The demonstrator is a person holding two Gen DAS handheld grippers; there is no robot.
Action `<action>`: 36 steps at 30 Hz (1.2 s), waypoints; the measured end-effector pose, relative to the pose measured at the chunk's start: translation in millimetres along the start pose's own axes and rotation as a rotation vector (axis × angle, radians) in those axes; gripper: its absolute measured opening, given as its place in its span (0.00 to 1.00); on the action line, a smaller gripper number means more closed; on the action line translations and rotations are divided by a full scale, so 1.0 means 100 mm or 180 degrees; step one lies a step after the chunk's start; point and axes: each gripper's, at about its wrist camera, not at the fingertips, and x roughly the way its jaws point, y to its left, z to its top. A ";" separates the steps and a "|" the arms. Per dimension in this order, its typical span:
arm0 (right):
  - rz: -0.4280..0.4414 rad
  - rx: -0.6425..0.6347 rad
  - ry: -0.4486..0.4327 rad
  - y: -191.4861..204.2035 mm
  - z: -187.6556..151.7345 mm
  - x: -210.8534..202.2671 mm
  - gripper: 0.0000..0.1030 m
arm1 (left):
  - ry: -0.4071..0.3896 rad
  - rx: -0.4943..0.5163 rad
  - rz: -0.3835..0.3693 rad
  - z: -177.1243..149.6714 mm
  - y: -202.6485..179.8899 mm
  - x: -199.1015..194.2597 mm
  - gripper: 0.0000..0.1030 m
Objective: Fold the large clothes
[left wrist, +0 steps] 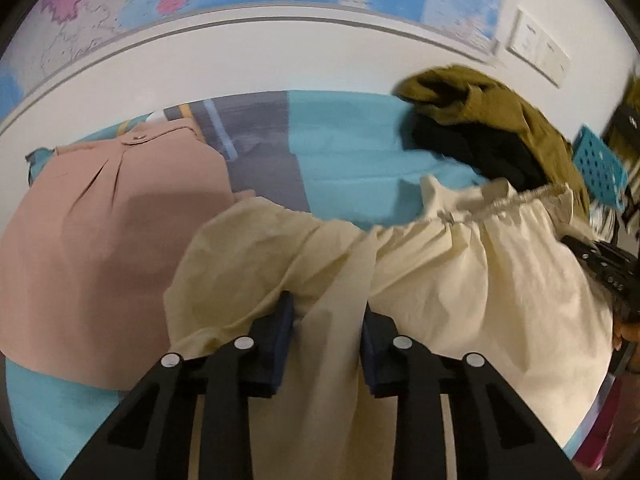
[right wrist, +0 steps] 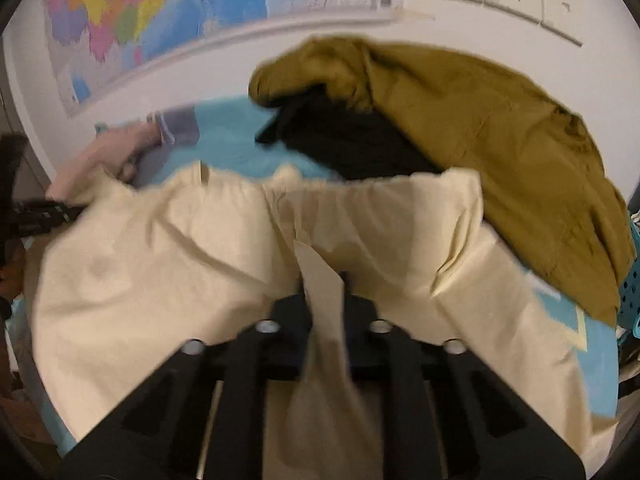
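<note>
A cream garment (left wrist: 460, 280) with a gathered elastic waistband lies spread on the blue-covered table (left wrist: 348, 152). My left gripper (left wrist: 328, 320) is shut on a fold of this cream fabric, which runs between the jaws. In the right wrist view the same cream garment (right wrist: 180, 248) fills the middle, its waistband toward the wall. My right gripper (right wrist: 324, 292) is shut on another fold of it. The left gripper's body (right wrist: 40, 212) shows at the left edge there, and the right one's (left wrist: 608, 268) at the right edge of the left wrist view.
A folded pink garment (left wrist: 100, 240) lies at the left on the table. An olive garment (right wrist: 480, 140) over a black one (right wrist: 352, 140) is heaped at the back right. A blue perforated basket (left wrist: 600, 168) stands at the right. A map hangs on the wall (right wrist: 160, 20).
</note>
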 end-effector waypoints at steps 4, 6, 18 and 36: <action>-0.0015 0.0026 -0.0230 -0.01 0.15 -0.06 0.04 | -0.0099 -0.0066 0.0044 0.04 0.01 0.00 0.28; -0.0010 0.0031 0.0042 -0.05 0.10 0.19 0.05 | -0.0039 -0.0055 0.0103 0.03 0.03 0.08 0.31; 0.0290 0.0298 -0.0240 -0.36 -0.15 -0.57 0.48 | -0.0317 0.0264 0.0355 -0.25 -0.09 -0.26 0.64; -0.0026 0.0981 0.0061 -1.11 -0.63 -0.32 0.34 | -0.0273 0.0186 0.0495 -0.54 0.09 -0.29 0.68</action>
